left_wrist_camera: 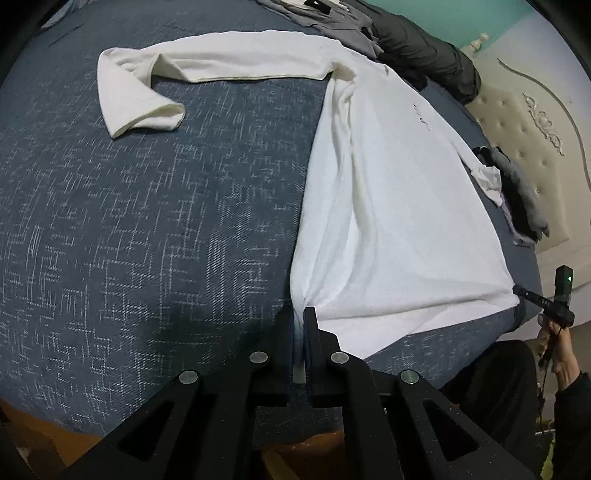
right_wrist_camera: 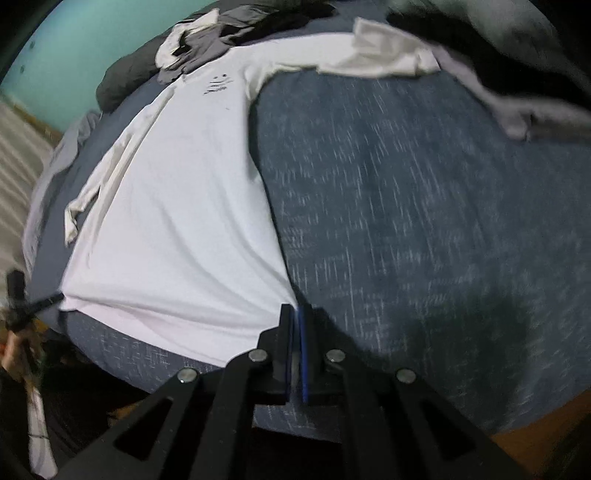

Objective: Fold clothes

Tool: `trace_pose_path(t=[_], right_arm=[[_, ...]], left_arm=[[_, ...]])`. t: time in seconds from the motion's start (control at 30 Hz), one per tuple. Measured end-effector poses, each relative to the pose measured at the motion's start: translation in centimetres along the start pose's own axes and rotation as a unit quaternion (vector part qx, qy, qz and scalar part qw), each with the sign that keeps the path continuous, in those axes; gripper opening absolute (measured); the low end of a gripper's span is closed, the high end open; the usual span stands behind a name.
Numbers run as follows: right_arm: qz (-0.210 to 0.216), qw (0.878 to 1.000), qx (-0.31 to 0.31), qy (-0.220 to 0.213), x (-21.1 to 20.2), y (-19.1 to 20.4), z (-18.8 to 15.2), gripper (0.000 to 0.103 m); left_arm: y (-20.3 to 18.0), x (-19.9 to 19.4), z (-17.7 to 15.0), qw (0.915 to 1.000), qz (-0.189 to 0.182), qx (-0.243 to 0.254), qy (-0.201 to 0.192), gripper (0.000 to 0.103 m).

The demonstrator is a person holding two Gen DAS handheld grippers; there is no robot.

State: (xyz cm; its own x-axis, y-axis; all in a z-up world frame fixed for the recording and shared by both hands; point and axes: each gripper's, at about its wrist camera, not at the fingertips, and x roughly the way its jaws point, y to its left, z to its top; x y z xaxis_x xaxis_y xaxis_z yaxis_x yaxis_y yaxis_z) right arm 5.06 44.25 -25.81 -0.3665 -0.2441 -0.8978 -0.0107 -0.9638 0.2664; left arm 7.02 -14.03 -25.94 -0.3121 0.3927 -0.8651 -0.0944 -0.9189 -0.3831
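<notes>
A white long-sleeved shirt (left_wrist_camera: 388, 206) lies spread front up on the blue bed cover (left_wrist_camera: 147, 221), collar at the far end. My left gripper (left_wrist_camera: 299, 314) is shut on its near left hem corner, and the cloth bunches into the jaws. One sleeve (left_wrist_camera: 184, 70) stretches left with its cuff bent back. In the right wrist view, my right gripper (right_wrist_camera: 297, 310) is shut on the other hem corner of the shirt (right_wrist_camera: 177, 206), and the hem is taut between the two corners. The other sleeve (right_wrist_camera: 369, 55) runs out to the right. The right gripper (left_wrist_camera: 517, 291) also shows at the hem's far corner in the left wrist view.
A dark pile of clothes (left_wrist_camera: 424, 48) and grey garments (left_wrist_camera: 332, 18) lie beyond the collar. More grey and black clothes (left_wrist_camera: 517, 184) sit by the cream tufted headboard (left_wrist_camera: 535, 122). A grey garment (right_wrist_camera: 498, 99) lies at the right. The bed's near edge is just under both grippers.
</notes>
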Motion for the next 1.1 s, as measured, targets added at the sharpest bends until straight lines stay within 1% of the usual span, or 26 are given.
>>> trace_pose_path(t=[0.07, 0.1, 0.2, 0.23, 0.3, 0.33, 0.37, 0.5, 0.6, 0.67, 0.7, 0.73, 0.87, 1.0, 1.07, 1.1], right_arm=[[-0.009, 1.0, -0.003, -0.011, -0.7, 0.2, 0.5, 0.003], [-0.007, 1.0, -0.001, -0.016, -1.0, 0.1, 0.6, 0.004], [0.016, 1.0, 0.006, -0.026, -2.2, 0.2, 0.9, 0.005], [0.027, 0.999, -0.003, -0.025, -2.4, 0.8, 0.8, 0.007], [0.044, 0.998, -0.031, -0.019, -2.5, 3.0, 0.5, 0.015], [0.052, 0.997, -0.05, -0.012, -2.2, 4.7, 0.4, 0.023], [0.06, 0.996, -0.069, -0.006, -2.0, 6.3, 0.3, 0.027], [0.078, 0.989, -0.125, 0.022, -0.1, 11.7, -0.1, 0.027], [0.08, 0.984, -0.154, 0.047, 2.0, 14.9, -0.3, 0.027], [0.084, 0.979, -0.173, 0.064, 3.3, 16.9, -0.8, 0.027], [0.084, 0.977, -0.18, 0.07, 3.9, 17.7, -0.9, 0.027], [0.083, 0.976, -0.187, 0.074, 4.4, 18.4, -1.1, 0.027], [0.067, 0.974, -0.198, 0.082, 6.4, 19.9, -1.6, 0.027], [0.03, 0.977, -0.192, 0.087, 8.0, 20.2, -1.4, 0.028], [0.027, 0.976, -0.194, 0.09, 8.6, 20.3, -1.4, 0.032], [0.023, 0.975, -0.2, 0.09, 8.9, 20.5, -1.4, 0.033]], left_arm=[[-0.4, -0.3, 0.2, 1.0, 0.0, 0.004, -0.003, 0.006], [-0.5, -0.6, 0.3, 1.0, 0.001, 0.005, -0.005, 0.011], [-1.3, -1.4, 0.9, 0.9997, 0.006, 0.015, -0.016, 0.013], [-1.6, -1.7, 1.1, 0.9995, 0.01, 0.019, -0.022, 0.014], [-2.4, -2.1, 1.5, 0.9991, 0.014, 0.027, -0.031, 0.017], [-2.8, -2.2, 1.6, 0.999, 0.012, 0.029, -0.032, 0.019], [-3.2, -2.3, 1.8, 0.9989, 0.01, 0.032, -0.034, 0.019], [-4.8, -2.6, 2.3, 0.9982, 0.001, 0.043, -0.041, 0.021], [-5.5, -3.2, 2.2, 0.9973, -0.003, 0.055, -0.048, 0.021], [-5.7, -3.7, 2.1, 0.997, -0.006, 0.057, -0.051, 0.025], [-5.8, -4.0, 2.0, 0.9969, -0.007, 0.058, -0.053, 0.03], [-5.8, -4.1, 2.0, 0.9968, -0.008, 0.058, -0.054, 0.032], [-5.4, -4.5, 1.6, 0.9968, -0.01, 0.056, -0.056, 0.032], [-4.8, -4.6, 1.4, 0.9969, -0.01, 0.052, -0.058, 0.032], [-4.6, -4.6, 1.3, 0.9971, -0.01, 0.049, -0.058, 0.032], [-4.4, -4.6, 1.2, 0.9971, -0.01, 0.048, -0.057, 0.032]])
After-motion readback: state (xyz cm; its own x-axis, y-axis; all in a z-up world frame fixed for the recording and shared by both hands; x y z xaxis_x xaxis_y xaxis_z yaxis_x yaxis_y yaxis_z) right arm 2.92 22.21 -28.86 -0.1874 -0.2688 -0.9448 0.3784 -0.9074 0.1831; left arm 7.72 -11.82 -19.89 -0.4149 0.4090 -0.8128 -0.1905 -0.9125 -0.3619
